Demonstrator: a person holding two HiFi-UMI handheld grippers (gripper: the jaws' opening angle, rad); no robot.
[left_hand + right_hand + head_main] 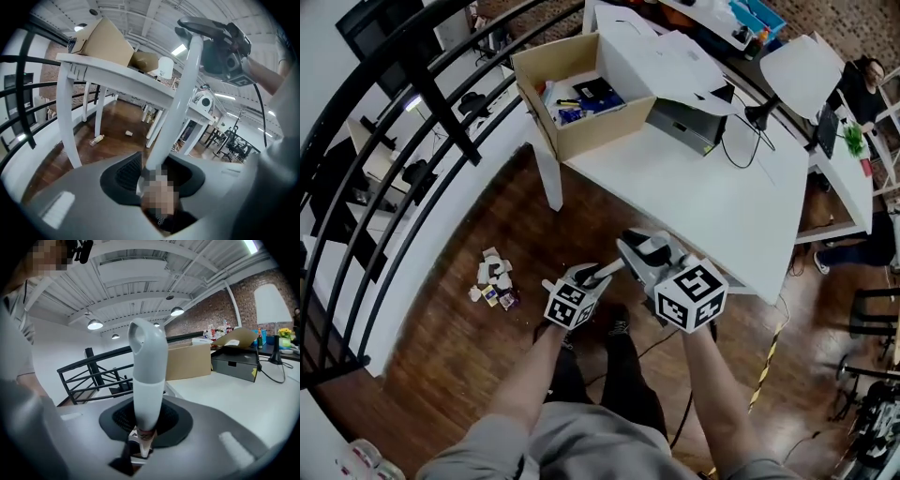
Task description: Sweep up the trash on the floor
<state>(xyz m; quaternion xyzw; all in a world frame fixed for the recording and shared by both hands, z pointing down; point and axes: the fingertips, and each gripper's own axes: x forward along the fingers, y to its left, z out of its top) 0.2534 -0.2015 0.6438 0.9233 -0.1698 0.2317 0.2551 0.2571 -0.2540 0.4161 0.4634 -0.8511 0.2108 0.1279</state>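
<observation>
L gripper [581, 286] clamping white pole [176, 103], R gripper [642, 253] clamping grey-topped handle [149, 380]; trash pile [493, 281] lying on floor [581, 220], well left of both.

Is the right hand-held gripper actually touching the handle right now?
Touching. The right gripper view shows the right hand-held gripper with its jaws closed on the lower end of the handle.

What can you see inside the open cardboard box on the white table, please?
In the cardboard box lie a black flat item and small blue things. Its walls and this top layer cover whatever lies deeper.
</observation>
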